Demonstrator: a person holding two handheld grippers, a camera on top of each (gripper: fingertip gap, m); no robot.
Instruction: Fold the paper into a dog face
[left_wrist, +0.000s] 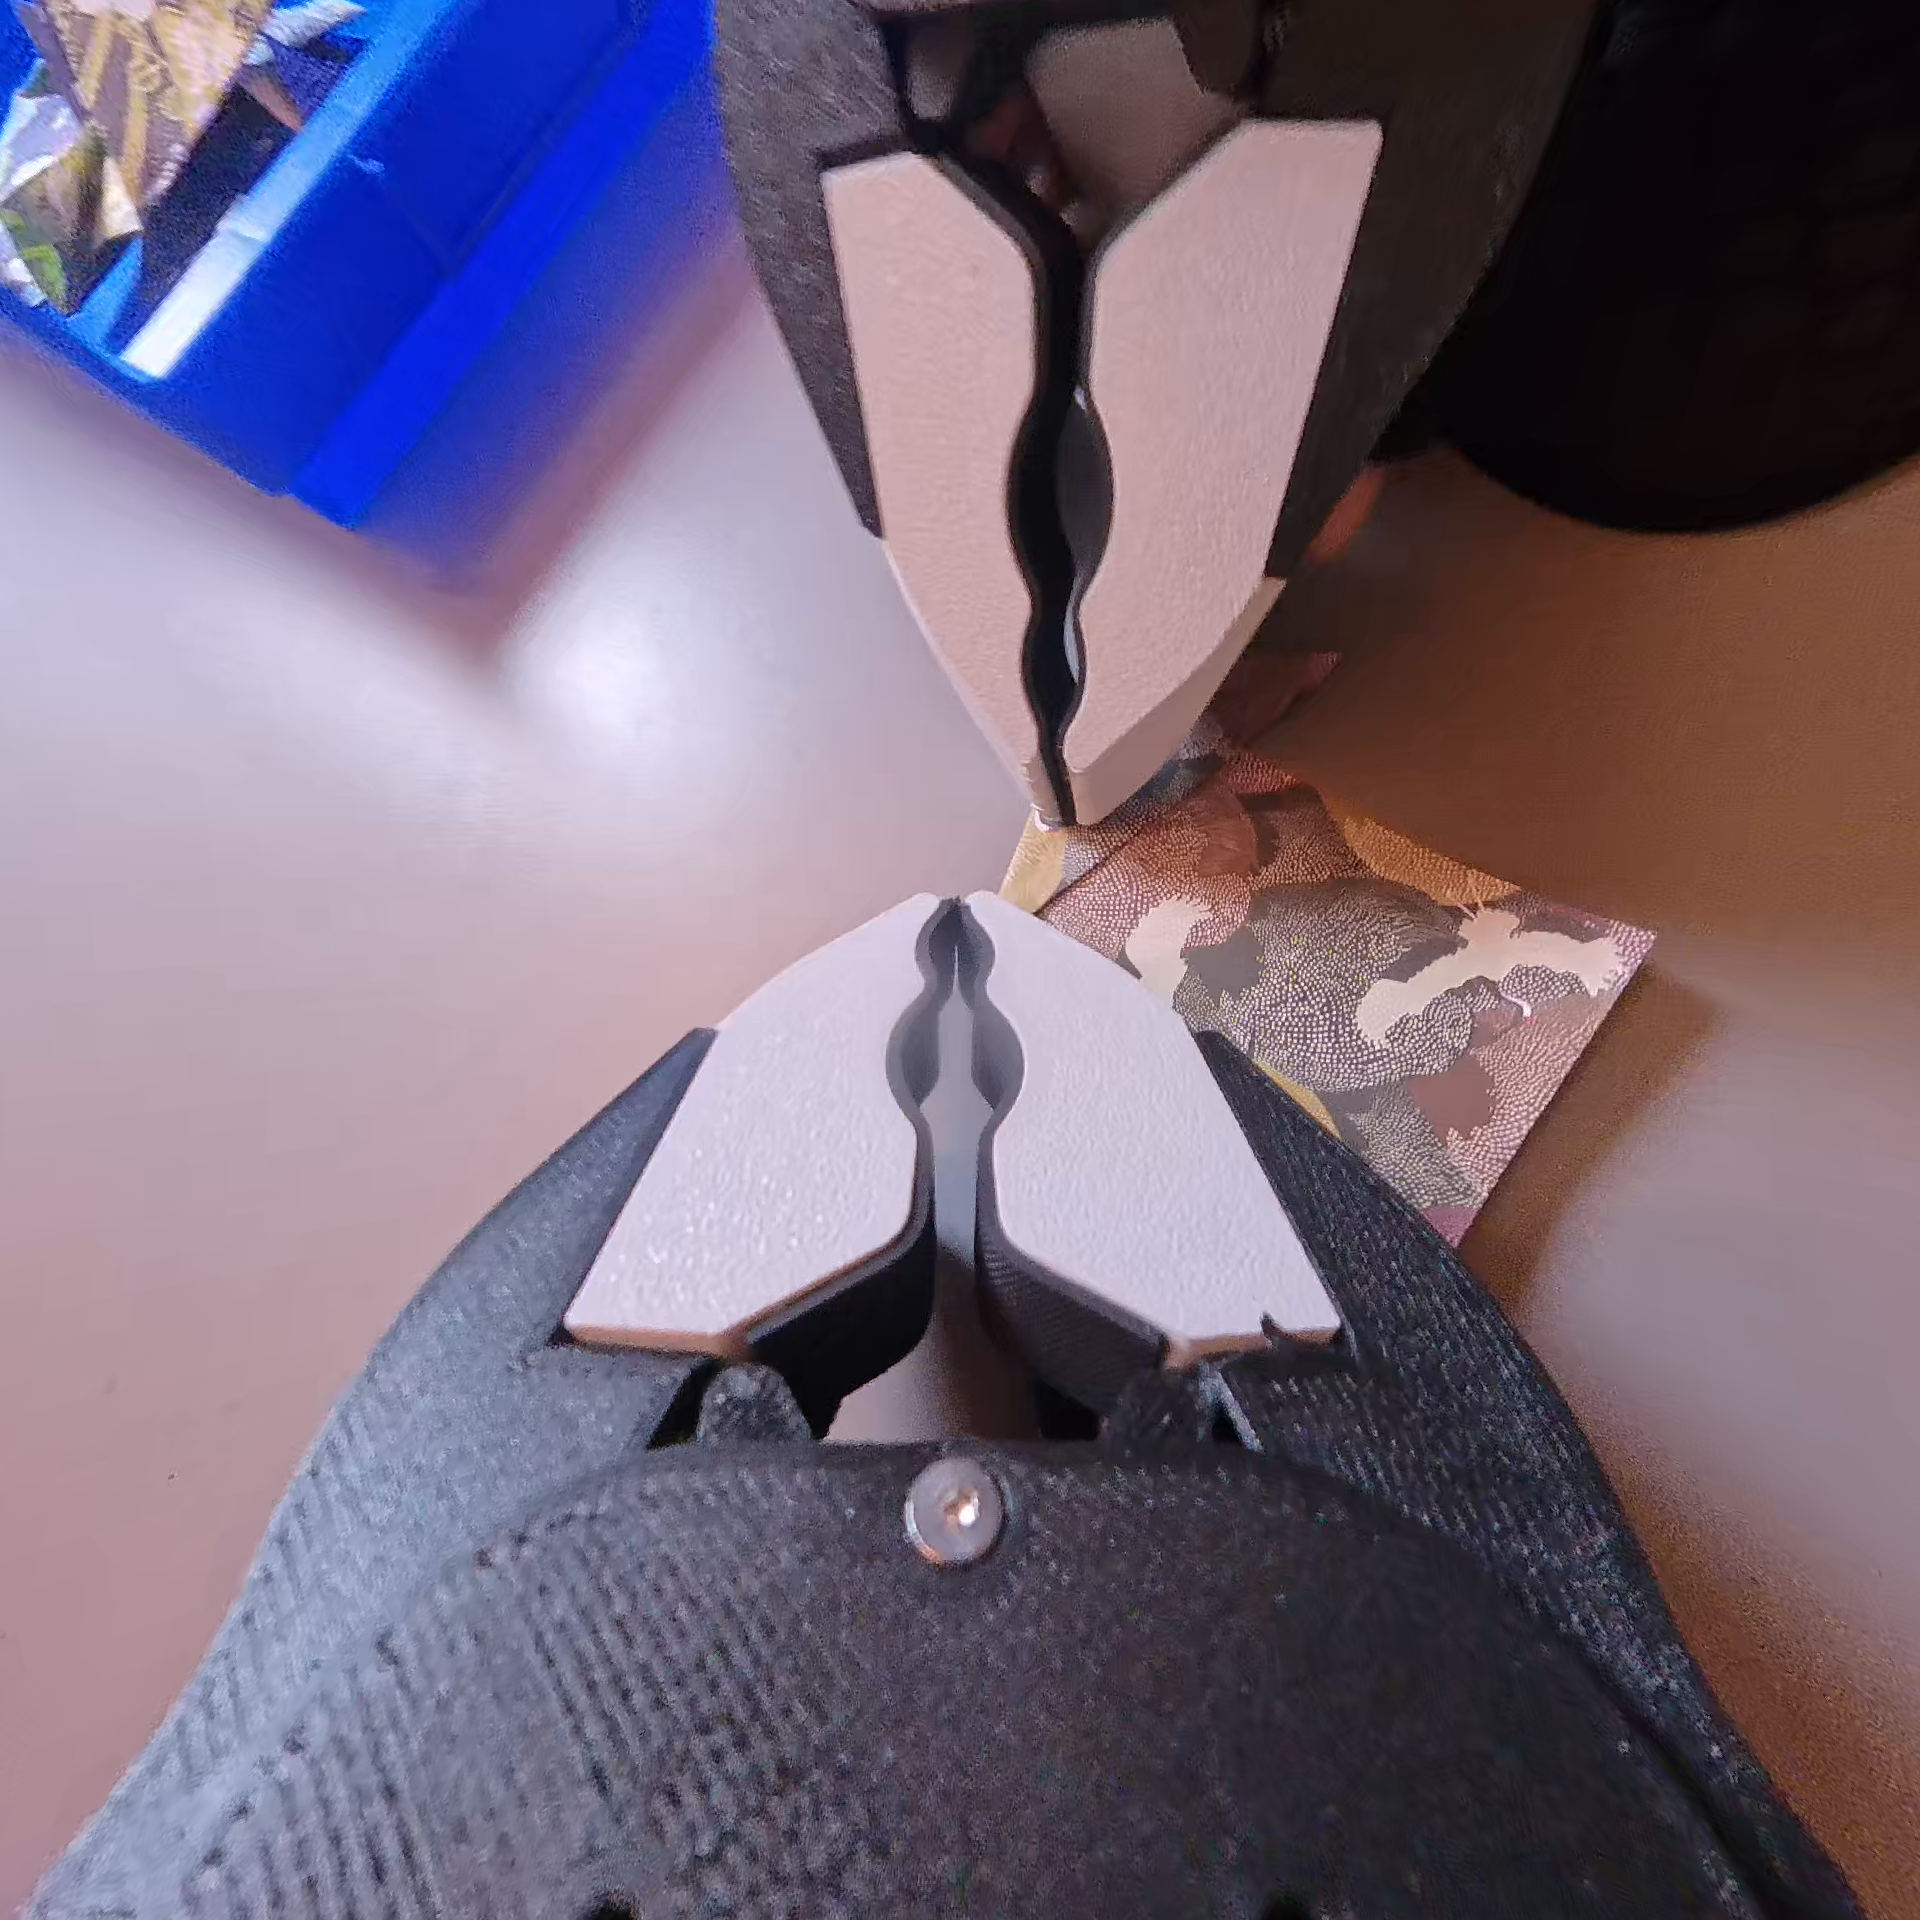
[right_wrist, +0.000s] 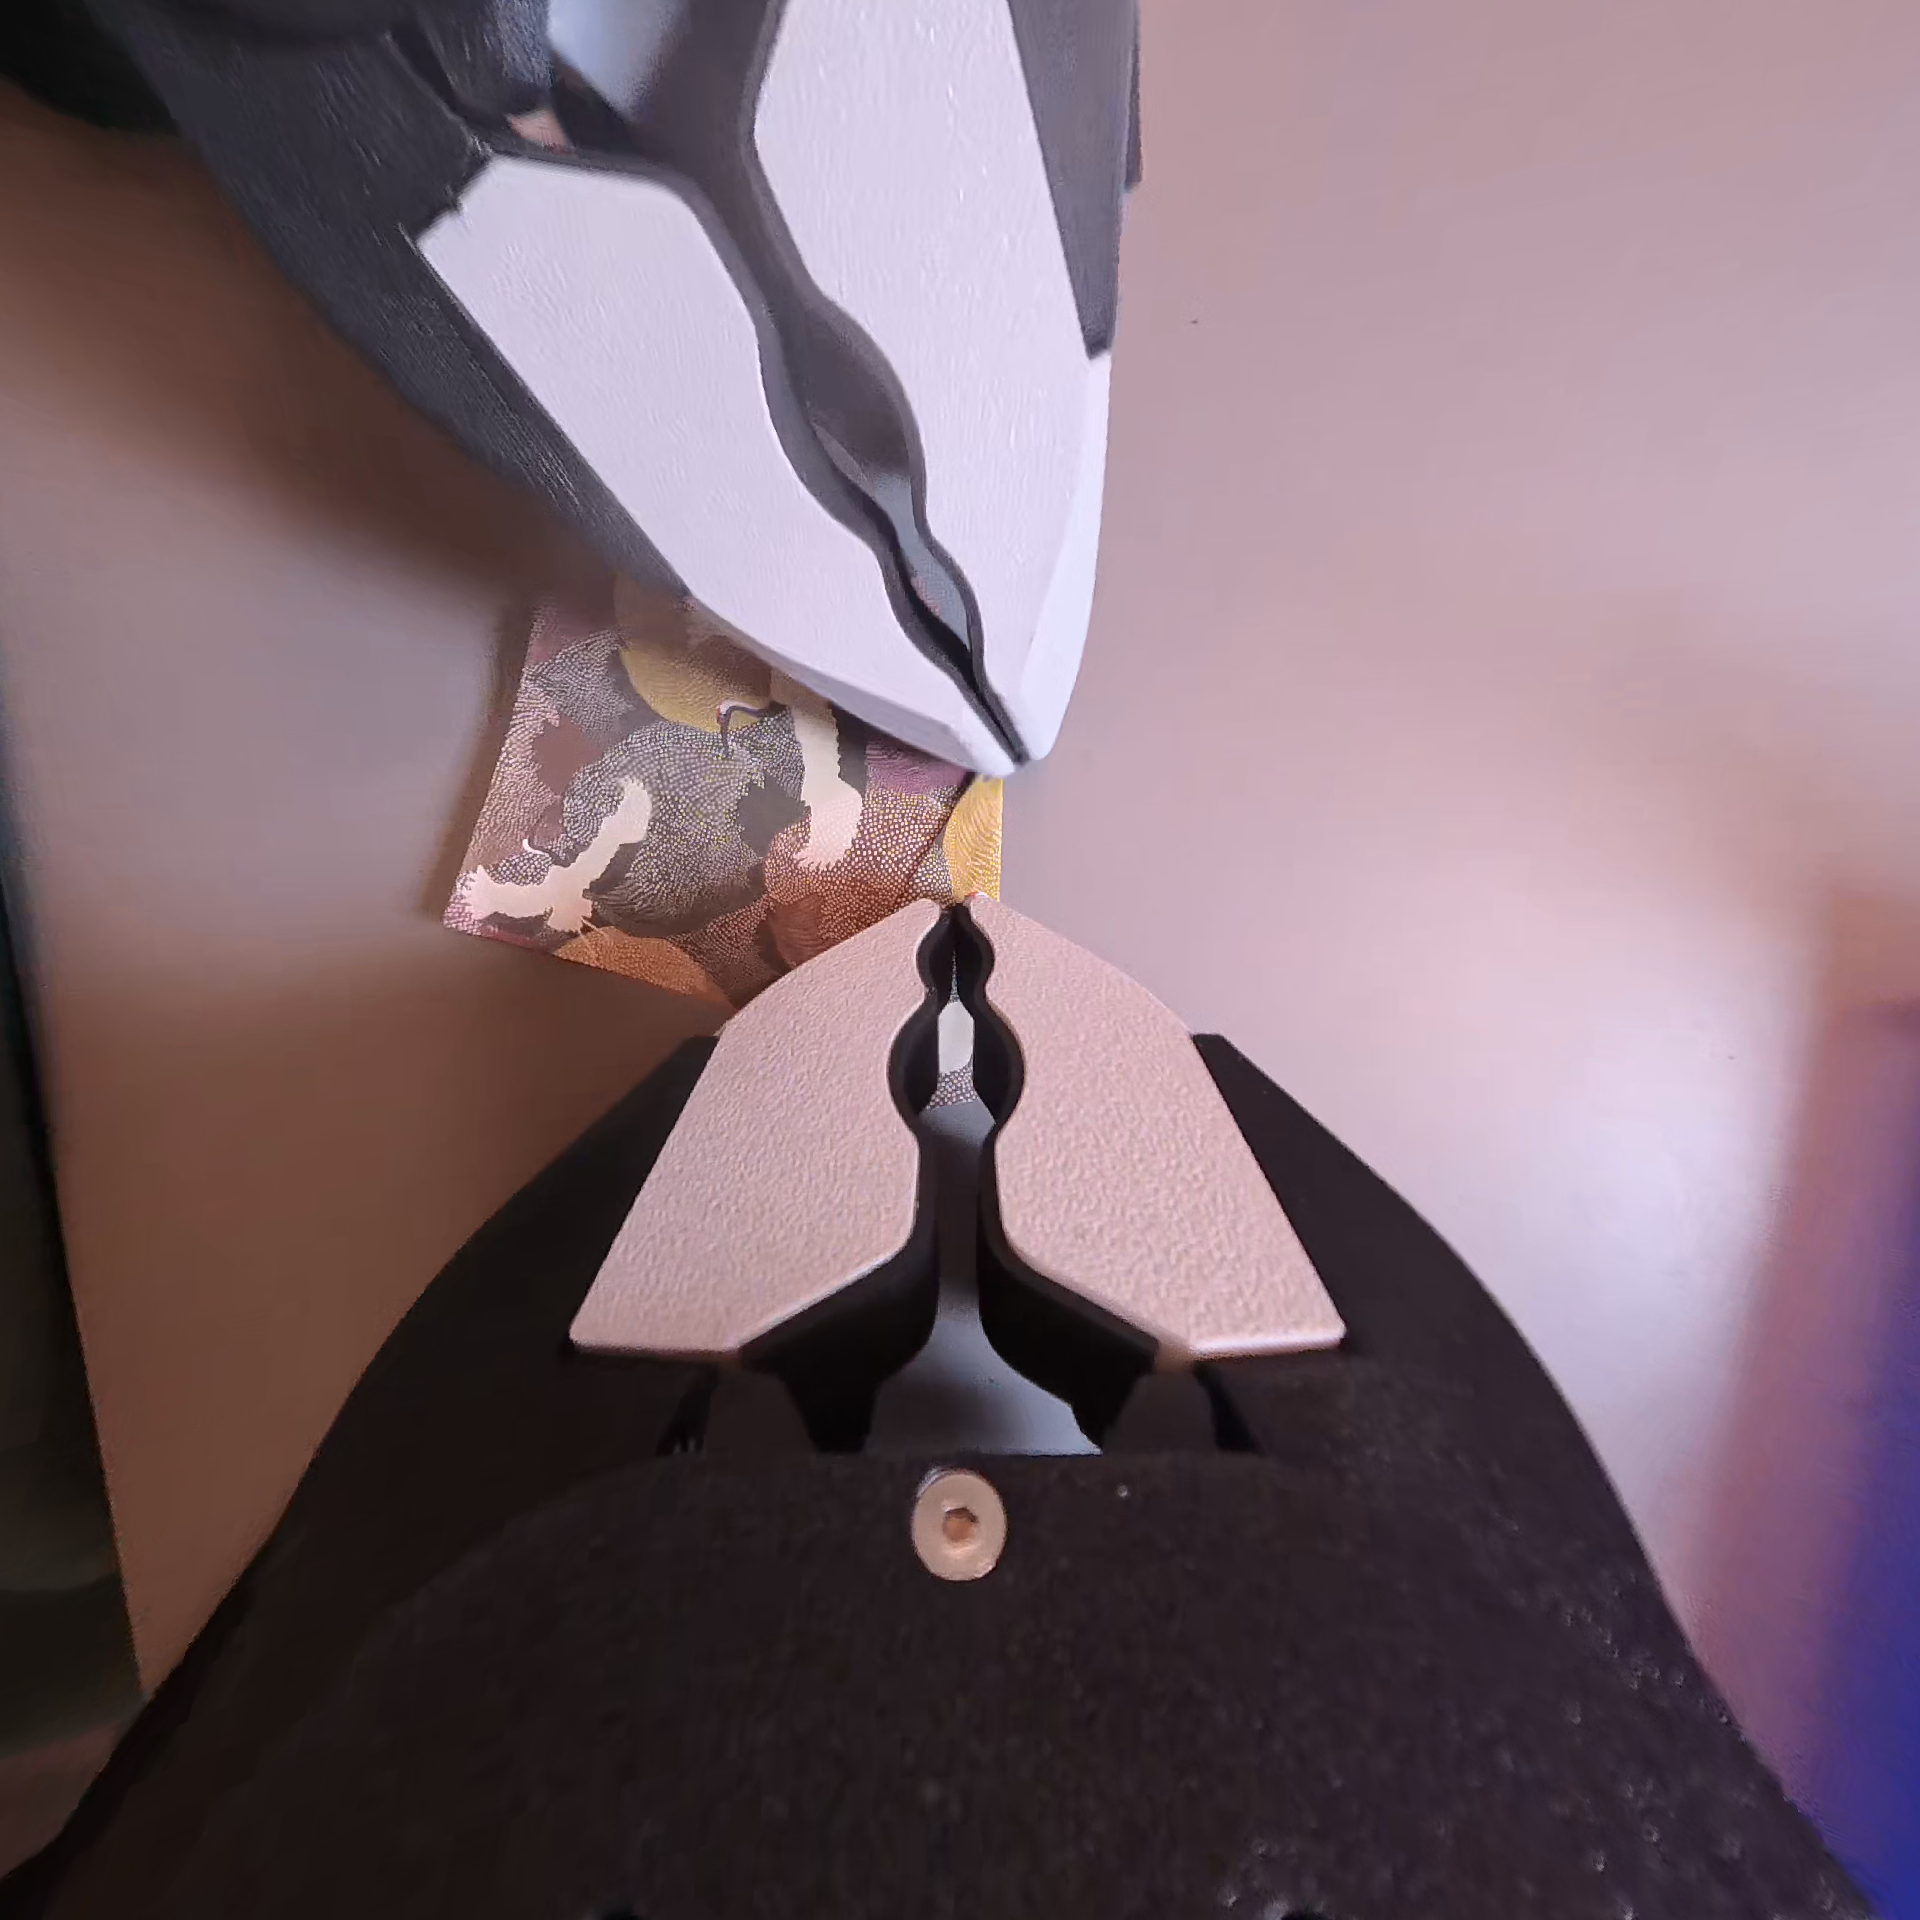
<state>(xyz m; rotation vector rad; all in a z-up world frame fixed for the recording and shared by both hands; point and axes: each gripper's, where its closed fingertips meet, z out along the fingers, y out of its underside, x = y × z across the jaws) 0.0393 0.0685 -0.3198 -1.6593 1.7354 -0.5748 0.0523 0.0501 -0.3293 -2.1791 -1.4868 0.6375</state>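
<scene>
While paper (left_wrist: 1340, 997) lies flat on table (left_wrist: 416, 987), folded, we see both grippers meet tip to tip at its corner. Left gripper (left_wrist: 958, 906) — jaws closed, tips beside paper edge; whether it pinches anything, we cannot tell. Right gripper (right_wrist: 958, 912) — jaws closed, tip on same corner; grip unclear. Blue bin (left_wrist: 343, 270) sits well apart, patterned sheets inside.
</scene>
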